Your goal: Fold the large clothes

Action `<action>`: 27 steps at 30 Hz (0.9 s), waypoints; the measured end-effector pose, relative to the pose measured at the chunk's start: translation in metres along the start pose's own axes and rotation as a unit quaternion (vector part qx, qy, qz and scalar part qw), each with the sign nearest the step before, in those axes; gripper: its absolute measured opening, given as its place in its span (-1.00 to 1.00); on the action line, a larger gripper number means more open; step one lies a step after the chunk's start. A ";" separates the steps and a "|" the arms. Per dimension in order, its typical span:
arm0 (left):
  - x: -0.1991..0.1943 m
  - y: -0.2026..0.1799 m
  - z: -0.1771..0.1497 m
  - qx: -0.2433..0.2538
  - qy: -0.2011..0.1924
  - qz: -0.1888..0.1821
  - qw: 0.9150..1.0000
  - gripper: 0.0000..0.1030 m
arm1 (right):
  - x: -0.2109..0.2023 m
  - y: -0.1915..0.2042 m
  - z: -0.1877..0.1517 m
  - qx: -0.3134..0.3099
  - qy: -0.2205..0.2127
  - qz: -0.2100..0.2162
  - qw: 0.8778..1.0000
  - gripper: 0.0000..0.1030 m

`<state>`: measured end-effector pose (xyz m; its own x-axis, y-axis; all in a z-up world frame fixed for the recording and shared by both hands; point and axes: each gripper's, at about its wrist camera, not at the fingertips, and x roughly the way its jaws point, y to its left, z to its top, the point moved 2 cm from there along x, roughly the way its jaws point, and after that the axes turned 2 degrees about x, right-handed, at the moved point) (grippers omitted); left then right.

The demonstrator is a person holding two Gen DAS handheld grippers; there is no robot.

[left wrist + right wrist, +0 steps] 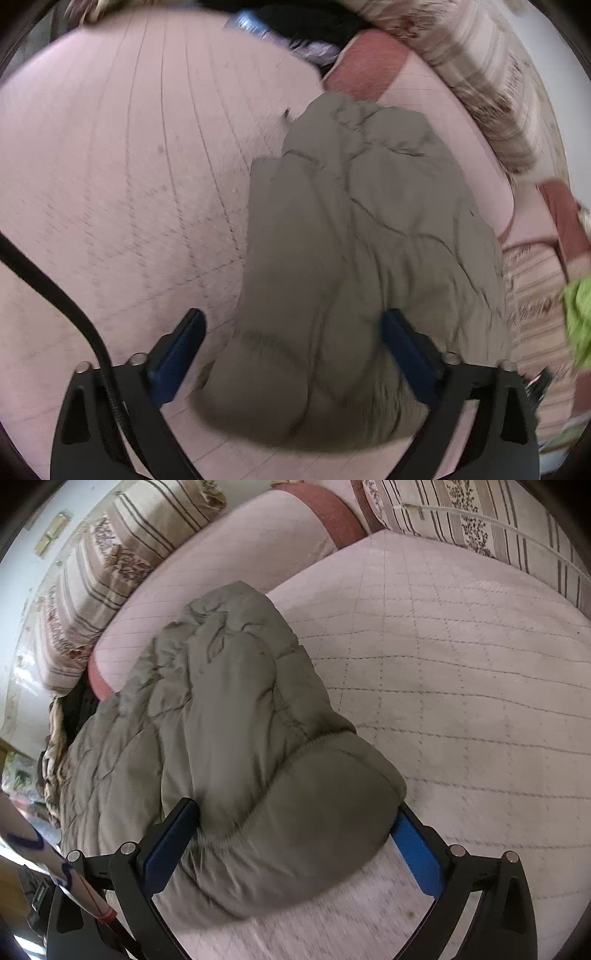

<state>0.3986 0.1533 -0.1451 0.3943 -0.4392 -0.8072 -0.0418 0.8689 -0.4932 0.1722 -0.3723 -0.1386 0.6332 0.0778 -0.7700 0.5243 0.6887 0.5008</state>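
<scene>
An olive-grey padded jacket [369, 221] lies bunched on a pink quilted bed cover [129, 166]. In the left wrist view its near end bulges between the blue pads of my left gripper [293, 332], whose jaws stand wide and open. The right wrist view shows the same jacket [221, 701] from its other side, a rounded padded end with a fur-like trim. That end fills the gap of my right gripper [295, 808], which is also open. Neither pair of pads visibly presses the fabric.
Striped floral pillows [461, 517] and a pink cushion with a red edge [240, 554] line the far side of the bed cover [461, 683]. Dark clothes [306, 22] are piled at the back. A green cloth [578, 317] shows at the right edge. A black cable [55, 288] crosses the left.
</scene>
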 end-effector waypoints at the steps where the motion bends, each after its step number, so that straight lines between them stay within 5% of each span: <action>1: 0.007 0.003 0.002 -0.021 0.013 -0.010 1.000 0.92 | 0.003 -0.002 0.001 0.006 0.009 0.005 1.000 1.00; 5: 0.005 -0.005 -0.007 -0.029 0.021 -0.005 0.999 0.63 | -0.008 -0.010 0.002 0.030 0.026 0.044 0.998 0.23; 8: -0.012 -0.018 -0.021 0.007 0.016 0.016 1.000 0.41 | -0.025 -0.014 -0.009 0.012 0.026 0.046 0.999 -0.02; 11: -0.019 -0.021 -0.035 0.017 0.020 0.034 0.999 0.40 | -0.029 -0.019 -0.017 0.011 0.027 0.043 0.999 -0.01; 14: -0.021 -0.024 -0.032 0.019 0.011 0.043 0.999 0.45 | -0.028 -0.020 -0.010 0.018 0.015 0.029 0.999 0.38; 17: -0.035 -0.033 -0.027 0.028 -0.013 0.076 0.997 0.44 | -0.047 -0.018 -0.003 0.028 -0.012 0.016 0.999 0.44; 24: -0.123 -0.071 -0.050 0.117 -0.157 0.177 0.964 0.53 | -0.124 0.013 -0.033 -0.079 -0.121 -0.056 0.988 0.53; 27: -0.151 -0.084 -0.075 0.139 -0.200 0.195 0.950 0.64 | -0.144 0.030 -0.067 -0.130 -0.128 -0.064 0.981 0.58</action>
<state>0.2739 0.1297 -0.0063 0.7178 0.0022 -0.6962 -0.0338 0.9989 -0.0317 0.0586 -0.3147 -0.0386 0.7106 -0.1820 -0.6797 0.4670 0.8445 0.2620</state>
